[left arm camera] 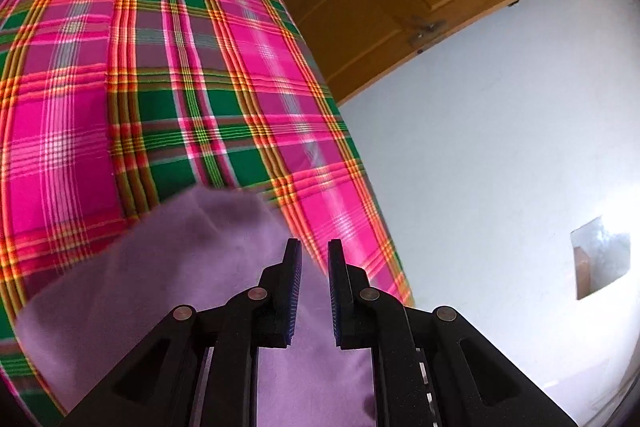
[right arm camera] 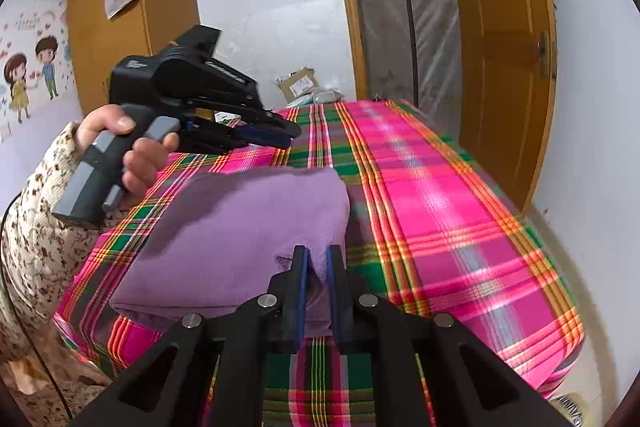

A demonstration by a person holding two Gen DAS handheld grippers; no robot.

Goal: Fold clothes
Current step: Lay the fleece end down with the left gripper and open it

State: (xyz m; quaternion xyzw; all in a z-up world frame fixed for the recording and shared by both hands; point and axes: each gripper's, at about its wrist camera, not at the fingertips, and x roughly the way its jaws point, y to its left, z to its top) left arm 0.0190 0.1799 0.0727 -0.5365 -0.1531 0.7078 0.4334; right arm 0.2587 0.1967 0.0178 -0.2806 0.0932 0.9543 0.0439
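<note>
Left hand [right arm camera: 132, 163]: gripped the handle of the left claw [right arm camera: 294, 133], held above the far left of the bed.
Left claw: jaws narrowly apart, nothing pinched; purple cloth lay beneath them.
Purple cloth [right arm camera: 240, 235]: folded, lying on the bed's left part, on the plaid sheet [right arm camera: 440, 211].
Right claw [right arm camera: 317, 253]: jaws nearly together, pinching a bunched corner of the purple cloth at its near right edge.
Door [right arm camera: 508, 67]: wooden, right of the bed.
</note>
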